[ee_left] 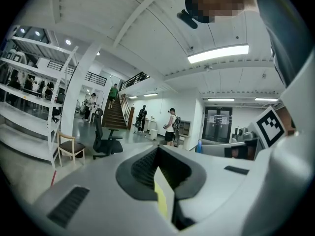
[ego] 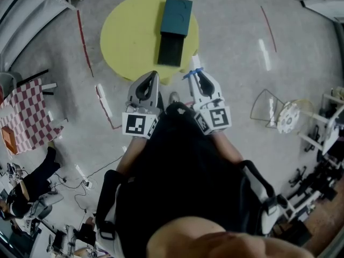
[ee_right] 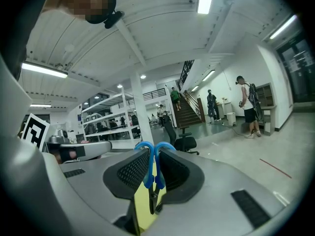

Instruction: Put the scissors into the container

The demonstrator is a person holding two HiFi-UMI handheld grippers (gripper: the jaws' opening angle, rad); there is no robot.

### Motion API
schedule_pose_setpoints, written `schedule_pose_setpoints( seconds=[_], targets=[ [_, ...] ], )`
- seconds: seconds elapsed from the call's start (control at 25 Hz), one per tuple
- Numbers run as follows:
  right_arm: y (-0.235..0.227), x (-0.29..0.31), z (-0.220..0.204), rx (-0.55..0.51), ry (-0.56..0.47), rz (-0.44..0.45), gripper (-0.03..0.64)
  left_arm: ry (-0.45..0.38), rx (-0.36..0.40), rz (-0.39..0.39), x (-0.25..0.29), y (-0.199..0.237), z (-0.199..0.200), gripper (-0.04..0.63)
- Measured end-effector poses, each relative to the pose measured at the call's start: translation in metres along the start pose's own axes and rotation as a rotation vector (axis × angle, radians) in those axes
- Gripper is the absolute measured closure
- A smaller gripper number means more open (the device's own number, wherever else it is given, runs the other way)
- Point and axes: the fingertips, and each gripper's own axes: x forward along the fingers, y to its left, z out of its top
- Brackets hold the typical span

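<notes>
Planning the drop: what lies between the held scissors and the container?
Only bare yellow table, in the head view, separates scissors from container.

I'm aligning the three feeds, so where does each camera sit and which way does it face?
Head view: on the person's head, facing steeply down at the yellow table, container, left tool and right tool; the torso shows.
Left gripper view: on the left tool, looking along its shut, empty jaws toward the staircase.
Right gripper view: on the right tool, looking along jaws shut on the scissors.
Shared: both gripper views show that staircase.
</notes>
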Motion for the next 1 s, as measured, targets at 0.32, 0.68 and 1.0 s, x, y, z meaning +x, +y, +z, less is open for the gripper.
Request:
schedule_pose_setpoints(
  seconds=[0.32, 0.68, 1.0],
  targets=[
    [-0.002, 0.039, 0.003, 0.014, 0.01, -0.027, 0.545, 0.011, 0.002, -0.027, 0.026, 0.032, 0.008, 0.609],
    [-0.009, 0.085, -0.008, 0.016, 0.037, -0.053, 0.545, 0.022, 0.001, -0.049, 0.053, 0.066, 0.013, 0.609],
    [-0.017, 0.113, -0.025, 0.025, 0.089, -0.072, 0.545, 0.036, -0.005, -0.066, 0.07, 0.081, 0.014, 0.609]
  ],
)
